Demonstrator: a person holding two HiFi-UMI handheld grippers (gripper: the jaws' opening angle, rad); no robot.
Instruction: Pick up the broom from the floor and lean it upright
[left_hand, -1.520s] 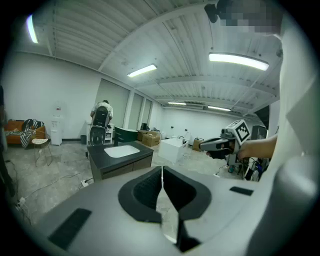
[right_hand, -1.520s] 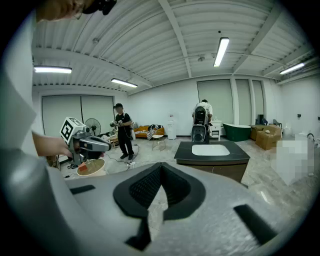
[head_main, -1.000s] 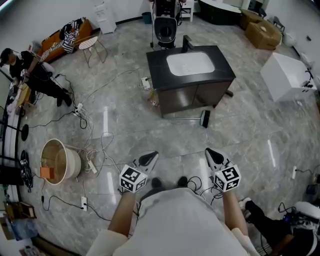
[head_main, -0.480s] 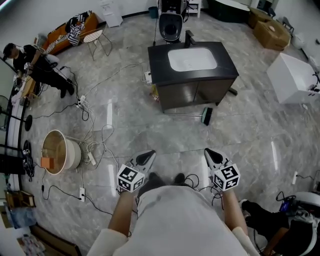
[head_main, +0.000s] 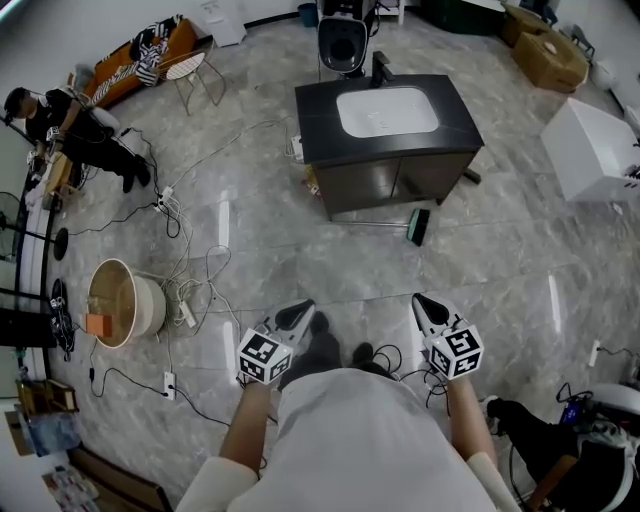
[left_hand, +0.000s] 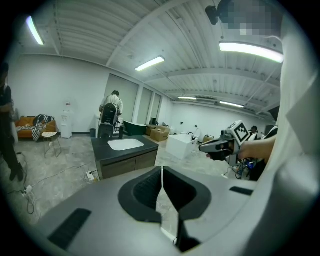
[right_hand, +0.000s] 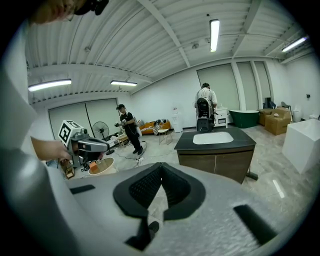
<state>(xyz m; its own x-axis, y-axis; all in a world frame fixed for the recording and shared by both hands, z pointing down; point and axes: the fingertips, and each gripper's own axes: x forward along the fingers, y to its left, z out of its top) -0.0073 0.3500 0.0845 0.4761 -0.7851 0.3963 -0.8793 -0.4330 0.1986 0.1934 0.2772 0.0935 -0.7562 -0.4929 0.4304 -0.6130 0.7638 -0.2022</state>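
Observation:
The broom (head_main: 378, 224) lies flat on the grey tiled floor just in front of the dark sink cabinet (head_main: 392, 178), with its thin handle pointing left and its dark head (head_main: 418, 227) at the right. Both grippers hang well short of it, held out in front of the person's body. My left gripper (head_main: 300, 312) is shut with nothing in it; in the left gripper view its pads (left_hand: 161, 172) meet. My right gripper (head_main: 422, 302) is also shut and empty, its pads (right_hand: 161, 172) closed together. Each gripper shows in the other's view, the right gripper (left_hand: 217, 146) and the left gripper (right_hand: 85, 146).
Loose cables and power strips (head_main: 190, 285) run over the floor at the left, beside a round wooden tub (head_main: 122, 302). A white box (head_main: 595, 150) stands at the right, cardboard boxes (head_main: 550, 55) behind it. A person (head_main: 60, 125) is at the far left; another person's legs (head_main: 530, 445) are at the lower right.
The person has stepped a little toward the cabinet and the broom, carrying both grippers along. Both pairs of jaws have stayed shut.

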